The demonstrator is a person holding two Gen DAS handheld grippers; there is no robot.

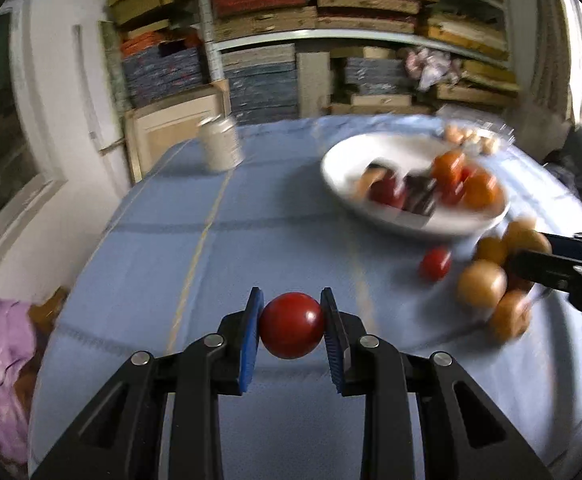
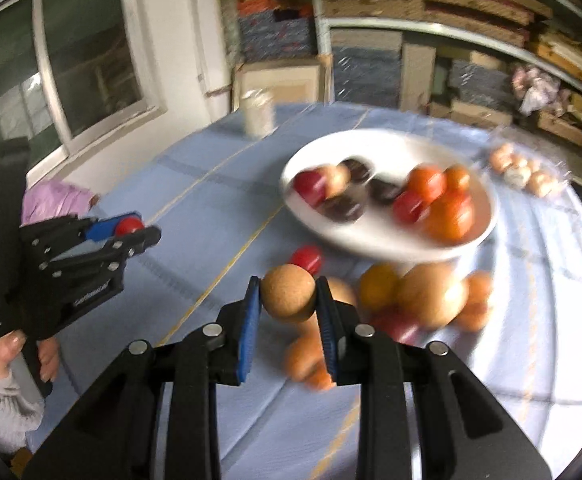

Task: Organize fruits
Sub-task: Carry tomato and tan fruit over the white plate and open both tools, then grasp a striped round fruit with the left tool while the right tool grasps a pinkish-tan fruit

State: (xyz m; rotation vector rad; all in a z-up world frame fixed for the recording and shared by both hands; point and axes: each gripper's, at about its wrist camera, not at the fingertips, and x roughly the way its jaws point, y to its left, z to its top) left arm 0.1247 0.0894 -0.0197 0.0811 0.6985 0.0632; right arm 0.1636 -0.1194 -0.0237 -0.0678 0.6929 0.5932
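Storeroom with stacked shelves; a table under a blue cloth (image 1: 251, 220) carries the lot. Landmark: the white bowl (image 2: 311, 152).

- Red fruit (image 1: 292, 325) — clamped between the blue pads of the left gripper (image 1: 293, 326), clear of the cloth, on the near side of the bowl and well apart from it. Held at its widest part, likely so the round skin cannot slip out.
- Brown fruit (image 2: 287, 290) — pinched the same way in the right gripper (image 2: 287, 294), above the loose pile, near the bowl's front rim. Rough, matt skin; it should grip well.
- Loose pile (image 2: 431, 294) — orange and brown fruit on the cloth just beside the bowl's near rim, one small red fruit (image 2: 306, 258) at its left edge. Judged unsorted stock.
- Bowl contents — red, dark and orange fruit, apparently grouped by colour; judged the destination for both held pieces.
- Jar (image 1: 221, 144) — beyond the bowl to its left, well apart.
- Bag of small pale items (image 2: 525, 172) — behind the bowl's right rim; contents too blurred to name.
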